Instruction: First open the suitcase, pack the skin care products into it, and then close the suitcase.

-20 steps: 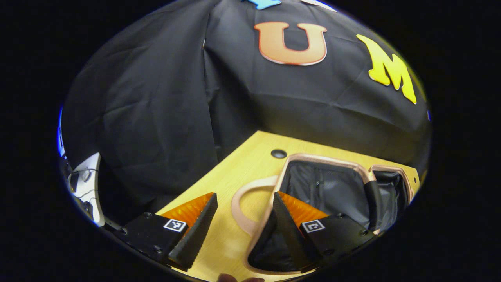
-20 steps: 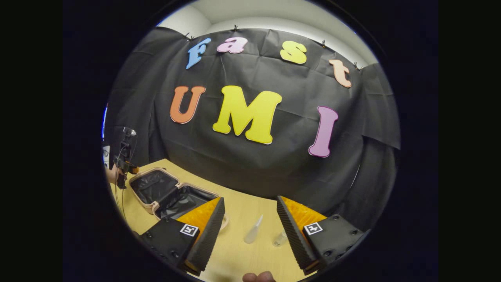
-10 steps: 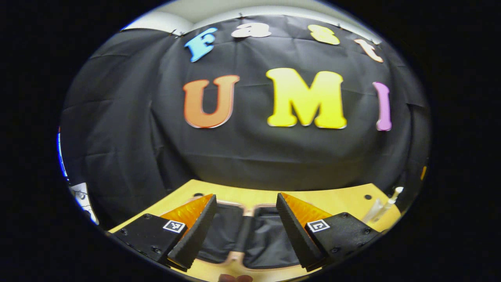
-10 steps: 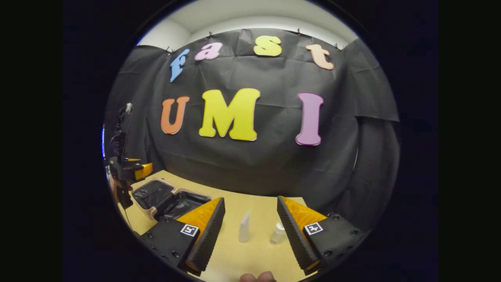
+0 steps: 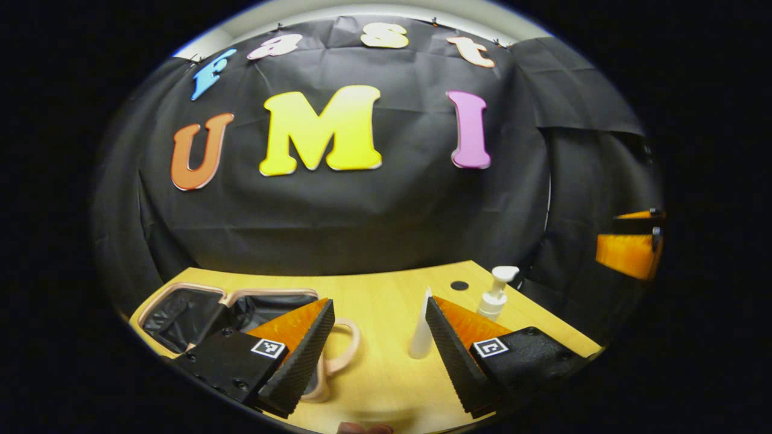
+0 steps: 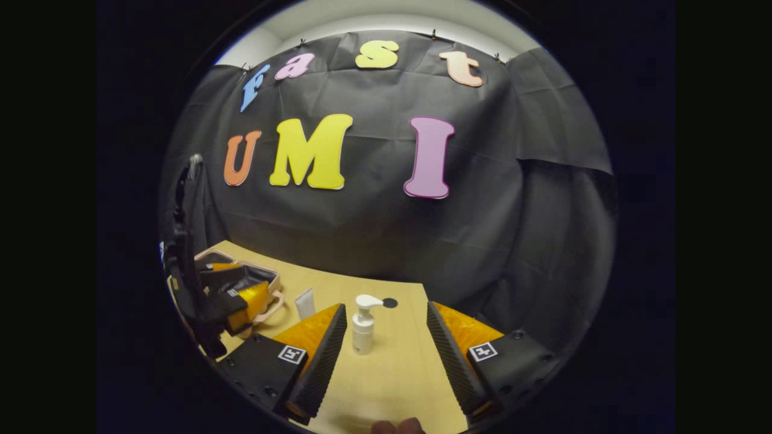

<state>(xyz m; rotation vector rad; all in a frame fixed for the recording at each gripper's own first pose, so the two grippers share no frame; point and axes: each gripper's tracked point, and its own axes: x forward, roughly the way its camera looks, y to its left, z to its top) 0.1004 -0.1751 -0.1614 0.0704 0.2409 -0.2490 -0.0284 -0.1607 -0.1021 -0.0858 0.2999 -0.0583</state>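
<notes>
Suitcase (image 5: pixel 199 307): laid open on tabletop (image 5: pixel 386 374), far left. Tube (image 5: pixel 420 328) and pump bottle (image 5: pixel 496 293): stood upright, apart, right of suitcase. Left hand-held gripper (image 5: pixel 377 337): jaws spread, nothing held. Right hand-held gripper (image 6: pixel 386 346): jaws spread, nothing held, pump bottle seen between its fingers.

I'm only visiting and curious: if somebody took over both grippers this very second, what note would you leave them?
Left gripper: open, holding nothing, above the table.
Right gripper: open, holding nothing, pump bottle ahead between its fingers.
Suitcase: lying open on the table, nothing visibly packed in it.
Pump bottle and white tube: standing upright on the table, outside the suitcase.
Done: suitcase opened.
Left: put both products in, then close the suitcase.
</notes>
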